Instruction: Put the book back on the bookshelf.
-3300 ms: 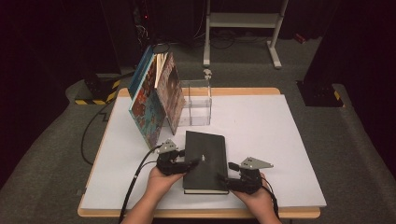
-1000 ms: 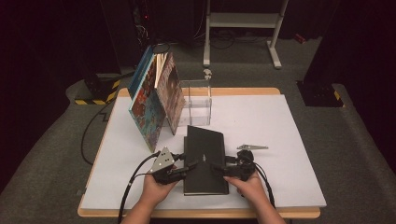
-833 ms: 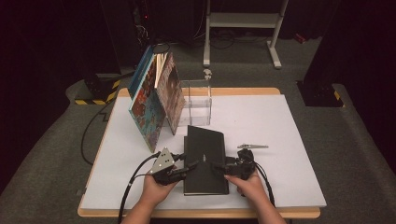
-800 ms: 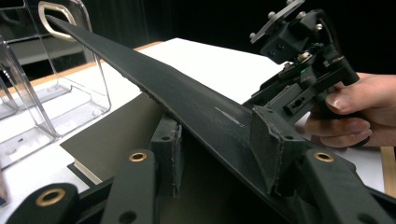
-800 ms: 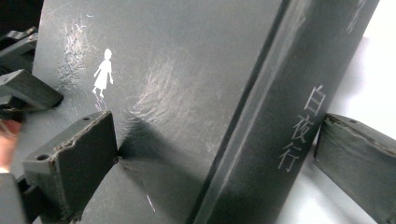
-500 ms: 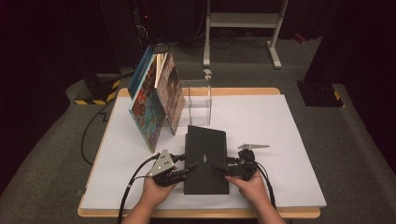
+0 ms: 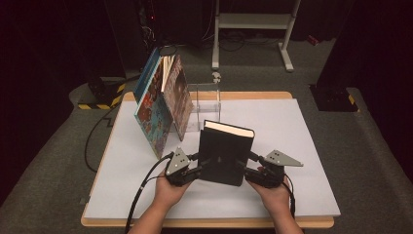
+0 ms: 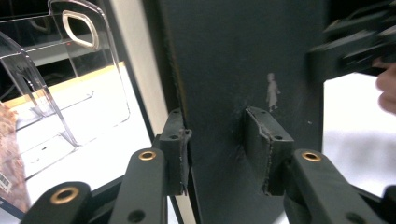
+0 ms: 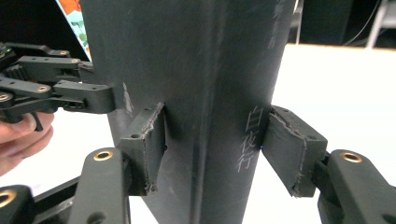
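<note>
A black hardcover book [image 7: 225,152] stands nearly upright near the front middle of the white table [image 7: 297,131], its pale page edge facing up. My left gripper [image 7: 198,163] is shut on the book's left edge. In the left gripper view the pads [image 8: 179,154] press the black cover [image 8: 243,60] from both sides. My right gripper [image 7: 247,165] is shut on the book's right edge. In the right gripper view its jaws clamp the book's spine [image 9: 205,70], which carries pale characters. The left gripper [image 9: 70,91] also shows there against the far edge.
Two colourful books [image 7: 163,105] lean against each other at the table's back left. Just behind the black book stands a clear acrylic book holder [image 7: 206,100], also seen as clear plastic [image 8: 70,70] in the left gripper view. Open white surface lies to the right.
The black book lay flat between the grippers. Both grippers closed on its sides and tipped it up, so it now stands nearly upright.
</note>
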Tool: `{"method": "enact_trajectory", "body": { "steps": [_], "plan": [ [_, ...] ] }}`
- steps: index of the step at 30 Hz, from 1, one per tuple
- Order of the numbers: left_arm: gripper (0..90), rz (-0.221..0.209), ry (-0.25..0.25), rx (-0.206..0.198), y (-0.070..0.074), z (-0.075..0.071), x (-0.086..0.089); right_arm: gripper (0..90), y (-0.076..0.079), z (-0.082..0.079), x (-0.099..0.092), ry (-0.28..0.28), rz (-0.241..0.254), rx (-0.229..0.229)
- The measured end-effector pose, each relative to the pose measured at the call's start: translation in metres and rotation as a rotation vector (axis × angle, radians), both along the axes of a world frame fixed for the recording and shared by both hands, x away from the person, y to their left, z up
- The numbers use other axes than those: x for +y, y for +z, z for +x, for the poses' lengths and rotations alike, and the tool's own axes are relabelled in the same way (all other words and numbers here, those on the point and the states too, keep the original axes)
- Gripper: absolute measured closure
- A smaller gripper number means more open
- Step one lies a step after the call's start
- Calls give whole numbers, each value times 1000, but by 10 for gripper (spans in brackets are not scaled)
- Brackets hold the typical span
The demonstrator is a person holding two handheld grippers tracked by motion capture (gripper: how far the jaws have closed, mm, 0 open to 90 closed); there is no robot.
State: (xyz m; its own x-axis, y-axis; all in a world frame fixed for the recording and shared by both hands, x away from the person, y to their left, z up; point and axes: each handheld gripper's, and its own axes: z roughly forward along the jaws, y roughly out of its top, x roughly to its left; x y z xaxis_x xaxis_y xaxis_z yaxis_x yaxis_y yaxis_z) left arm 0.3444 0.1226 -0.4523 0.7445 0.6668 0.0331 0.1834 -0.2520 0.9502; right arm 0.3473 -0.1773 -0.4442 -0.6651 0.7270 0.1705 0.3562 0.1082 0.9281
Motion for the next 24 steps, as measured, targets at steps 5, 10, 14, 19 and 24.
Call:
{"method": "enact_trajectory", "body": {
  "steps": [5, 10, 14, 19, 24],
  "plan": [
    [621, -6, -6, 4, -7, -4, 4, 395, -3, -4, -2, 15, 6, -25],
    [555, -31, 3, 9, -12, -11, 14, 386, -5, -7, -3, 32, 33, -24],
    [511, -69, 18, 32, -14, -15, 30, 379, -6, -10, -1, 47, 25, -29],
    [477, -56, 65, 35, -18, -21, 52, 361, -6, -14, 1, 61, 12, -37],
    [444, -42, 130, 60, -23, -22, 77, 341, -7, -15, 2, 79, 10, -32]
  ]
}}
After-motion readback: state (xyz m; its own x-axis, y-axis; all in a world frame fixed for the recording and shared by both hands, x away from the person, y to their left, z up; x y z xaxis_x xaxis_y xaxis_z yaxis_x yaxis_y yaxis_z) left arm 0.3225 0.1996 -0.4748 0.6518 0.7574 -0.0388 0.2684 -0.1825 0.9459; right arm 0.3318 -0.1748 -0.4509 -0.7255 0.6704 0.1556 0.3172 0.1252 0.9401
